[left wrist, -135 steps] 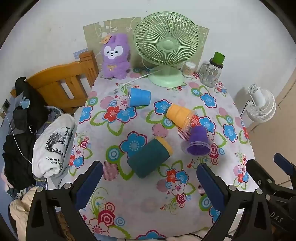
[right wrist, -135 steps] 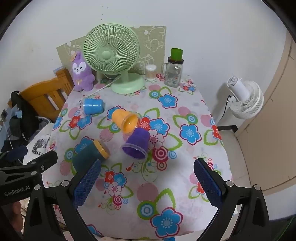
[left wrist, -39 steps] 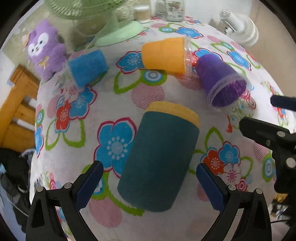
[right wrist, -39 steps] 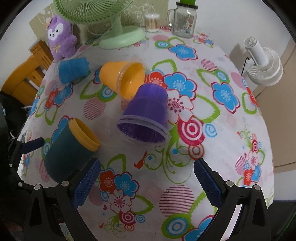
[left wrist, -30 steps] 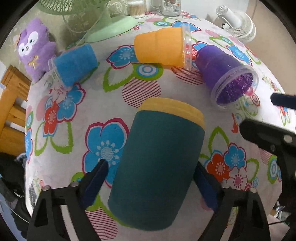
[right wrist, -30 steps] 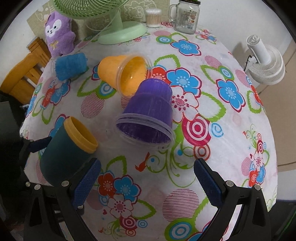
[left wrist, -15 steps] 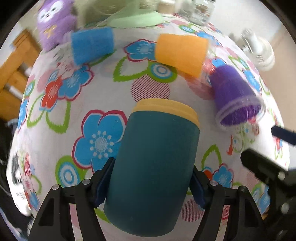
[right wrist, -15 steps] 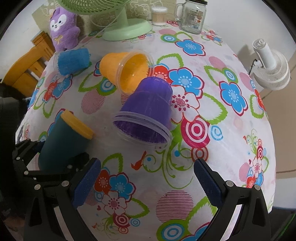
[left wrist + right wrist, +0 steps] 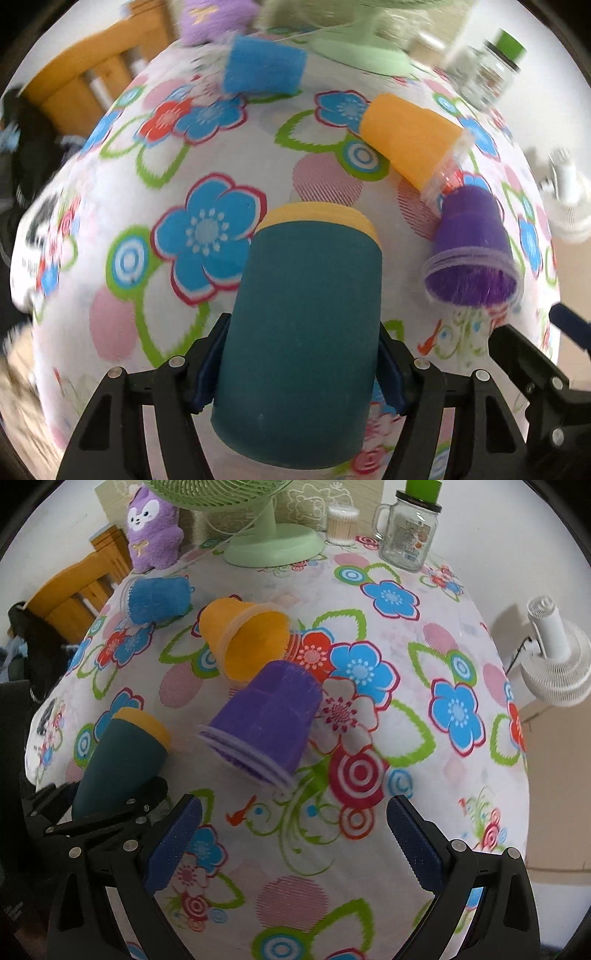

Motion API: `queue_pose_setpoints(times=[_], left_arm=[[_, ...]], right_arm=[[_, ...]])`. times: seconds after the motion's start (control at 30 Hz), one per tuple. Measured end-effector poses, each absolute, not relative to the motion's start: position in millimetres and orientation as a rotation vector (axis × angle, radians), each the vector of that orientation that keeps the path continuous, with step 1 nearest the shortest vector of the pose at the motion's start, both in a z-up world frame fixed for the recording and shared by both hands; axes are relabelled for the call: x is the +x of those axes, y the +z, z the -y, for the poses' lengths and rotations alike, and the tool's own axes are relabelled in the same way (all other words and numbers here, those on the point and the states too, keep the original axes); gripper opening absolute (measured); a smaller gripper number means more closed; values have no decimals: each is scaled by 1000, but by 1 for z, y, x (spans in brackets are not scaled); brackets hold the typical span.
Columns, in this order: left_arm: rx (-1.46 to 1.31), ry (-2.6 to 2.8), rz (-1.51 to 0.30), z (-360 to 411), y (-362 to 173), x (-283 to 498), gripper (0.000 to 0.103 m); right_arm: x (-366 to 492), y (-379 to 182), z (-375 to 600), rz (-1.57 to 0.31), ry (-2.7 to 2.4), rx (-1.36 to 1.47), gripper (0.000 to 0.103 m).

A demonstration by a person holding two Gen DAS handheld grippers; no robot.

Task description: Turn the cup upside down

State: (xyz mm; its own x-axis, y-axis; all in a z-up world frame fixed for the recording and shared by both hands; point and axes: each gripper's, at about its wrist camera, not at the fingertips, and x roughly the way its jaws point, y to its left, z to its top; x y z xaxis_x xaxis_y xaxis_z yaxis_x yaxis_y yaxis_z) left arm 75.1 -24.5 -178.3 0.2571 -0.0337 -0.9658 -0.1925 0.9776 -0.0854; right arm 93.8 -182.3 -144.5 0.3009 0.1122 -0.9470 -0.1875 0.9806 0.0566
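Observation:
My left gripper (image 9: 299, 373) is shut on a dark teal cup (image 9: 303, 332) with a yellow rim, gripping its body near the base, rim pointing away and tilted off the flowered tablecloth. The same cup shows in the right wrist view (image 9: 122, 760), tilted, with the left gripper (image 9: 99, 812) around it. My right gripper (image 9: 291, 838) is open and empty, just in front of a purple cup (image 9: 266, 720) lying on its side. An orange cup (image 9: 243, 642) and a blue cup (image 9: 159, 598) also lie on their sides.
A green fan base (image 9: 273, 546), a purple plush toy (image 9: 153, 530), a glass jar with a green lid (image 9: 410, 528) and a cotton-swab pot (image 9: 341, 520) stand at the table's far edge. A wooden chair (image 9: 70, 594) is left, a white fan (image 9: 554, 664) right.
My left gripper has closed on the teal cup and raised its rim end off the cloth. The right gripper has stayed open and crept closer to the purple cup.

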Motion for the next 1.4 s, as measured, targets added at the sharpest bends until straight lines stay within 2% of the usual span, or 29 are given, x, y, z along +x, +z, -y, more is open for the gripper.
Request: queue_pose_setpoints(times=[0.47, 0.57, 0.6, 0.73, 0.97, 1.13, 1.4], left_arm=[[-261, 245, -1308, 53, -190, 69, 71], [-282, 259, -1318, 52, -189, 70, 79], [-272, 258, -1320, 52, -188, 70, 84], [-215, 227, -1319, 53, -176, 64, 90], [-57, 51, -1257, 44, -138, 49, 97], [40, -50, -1232, 32, -118, 38, 98], [208, -258, -1227, 4, -102, 22, 98]], right_arm=[[105, -155, 207, -1258, 277, -146, 101], [103, -157, 209, -1260, 287, -140, 101], [102, -157, 210, -1259, 289, -133, 101], [96, -152, 212, -1250, 295, -113, 101], [76, -119, 207, -1171, 270, -65, 101], [52, -95, 185, -1075, 247, -102, 101], [9, -81, 153, -1018, 153, 11, 101]])
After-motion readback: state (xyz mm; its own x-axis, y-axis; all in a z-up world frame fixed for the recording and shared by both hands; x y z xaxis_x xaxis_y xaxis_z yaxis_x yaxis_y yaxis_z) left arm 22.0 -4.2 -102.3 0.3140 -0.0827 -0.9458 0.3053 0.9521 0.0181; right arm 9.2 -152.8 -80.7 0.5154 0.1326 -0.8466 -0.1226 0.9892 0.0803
